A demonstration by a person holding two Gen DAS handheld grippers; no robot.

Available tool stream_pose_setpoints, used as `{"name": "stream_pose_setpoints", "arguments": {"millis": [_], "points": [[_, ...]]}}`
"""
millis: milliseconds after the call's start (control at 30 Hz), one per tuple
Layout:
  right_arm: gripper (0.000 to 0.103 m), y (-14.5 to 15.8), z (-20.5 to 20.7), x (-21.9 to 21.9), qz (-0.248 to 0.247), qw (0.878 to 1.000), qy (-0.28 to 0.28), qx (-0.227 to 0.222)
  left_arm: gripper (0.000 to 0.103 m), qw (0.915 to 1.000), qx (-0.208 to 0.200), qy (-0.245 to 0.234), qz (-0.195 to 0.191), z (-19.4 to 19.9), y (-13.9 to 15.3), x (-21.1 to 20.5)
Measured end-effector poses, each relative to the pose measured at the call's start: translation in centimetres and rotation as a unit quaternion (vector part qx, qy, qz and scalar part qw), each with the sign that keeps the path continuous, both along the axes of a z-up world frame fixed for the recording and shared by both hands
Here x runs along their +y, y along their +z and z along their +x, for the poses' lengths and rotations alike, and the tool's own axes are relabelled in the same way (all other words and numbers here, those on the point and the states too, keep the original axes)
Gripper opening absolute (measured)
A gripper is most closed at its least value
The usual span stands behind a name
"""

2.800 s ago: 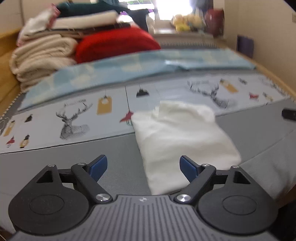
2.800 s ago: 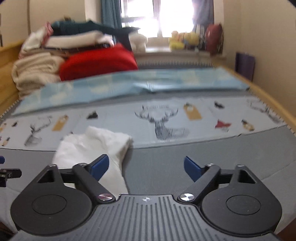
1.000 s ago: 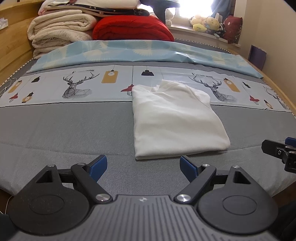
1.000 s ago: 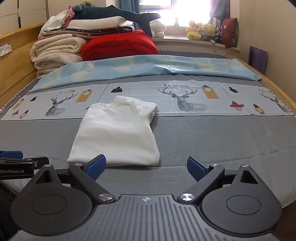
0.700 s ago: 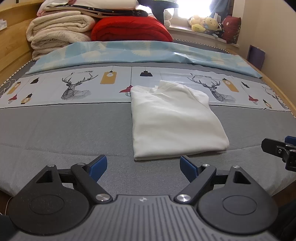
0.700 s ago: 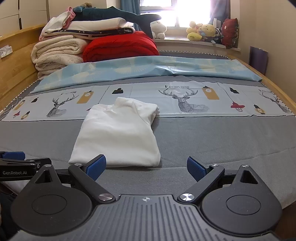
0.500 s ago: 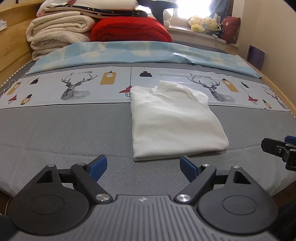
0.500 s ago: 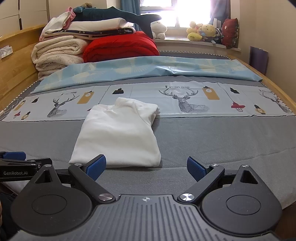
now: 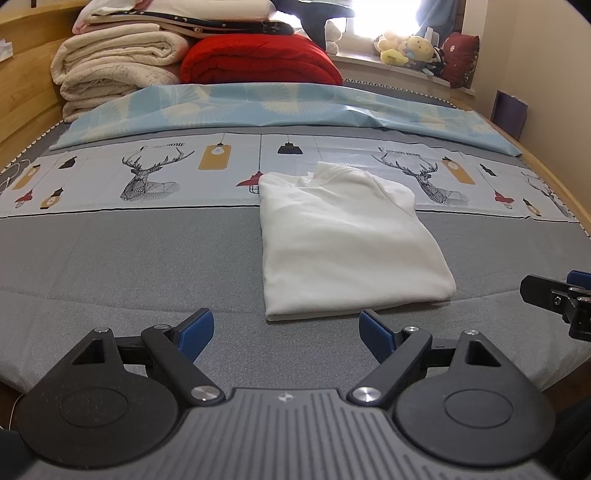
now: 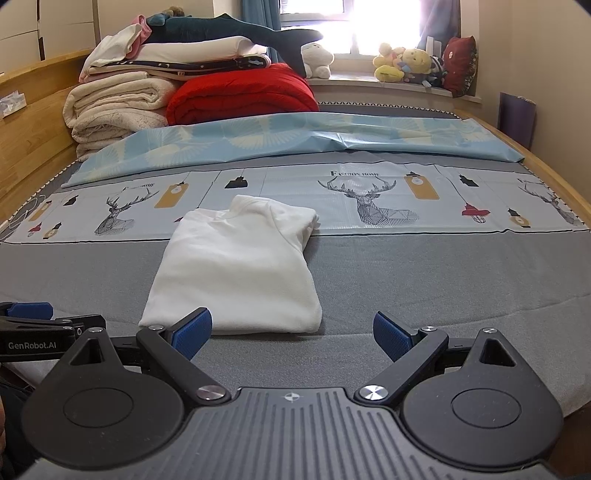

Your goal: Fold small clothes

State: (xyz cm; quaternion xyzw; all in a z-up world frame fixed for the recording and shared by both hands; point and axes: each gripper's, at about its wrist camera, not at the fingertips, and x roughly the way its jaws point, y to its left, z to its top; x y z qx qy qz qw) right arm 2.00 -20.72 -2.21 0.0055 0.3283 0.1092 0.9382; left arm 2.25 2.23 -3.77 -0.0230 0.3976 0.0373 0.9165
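One folded white shirt [image 9: 347,236] lies lengthwise, collar pointing away.

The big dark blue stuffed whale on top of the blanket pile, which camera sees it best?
The right wrist view: the dark blue stuffed whale shows nearly whole, lying across the folded blanket pile. The left wrist view cuts it at the frame's top, leaving only its tail.

Daylight from the window [image 10: 332,22] ahead of me blows out white; both views are sharp, with fisheye-bent edges.
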Motion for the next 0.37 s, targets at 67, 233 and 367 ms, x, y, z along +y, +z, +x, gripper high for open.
{"name": "stream_pose_setpoints", "arguments": {"millis": [67, 233, 367], "points": [[0.094, -0.02, 0.00, 0.00, 0.000, 1.000, 0.000, 0.000, 0.090, 1.0000, 0.000, 0.000, 0.000, 0.03, 0.00, -0.02], [0.094, -0.01, 0.01, 0.04, 0.000, 1.000, 0.000, 0.000, 0.089, 1.0000, -0.002, -0.001, 0.000, 0.03, 0.03, -0.08], [0.094, -0.02, 0.01, 0.05, 0.000, 1.000, -0.001, 0.000, 0.090, 1.0000, -0.002, 0.001, -0.001, 0.00, 0.03, -0.13]]}}
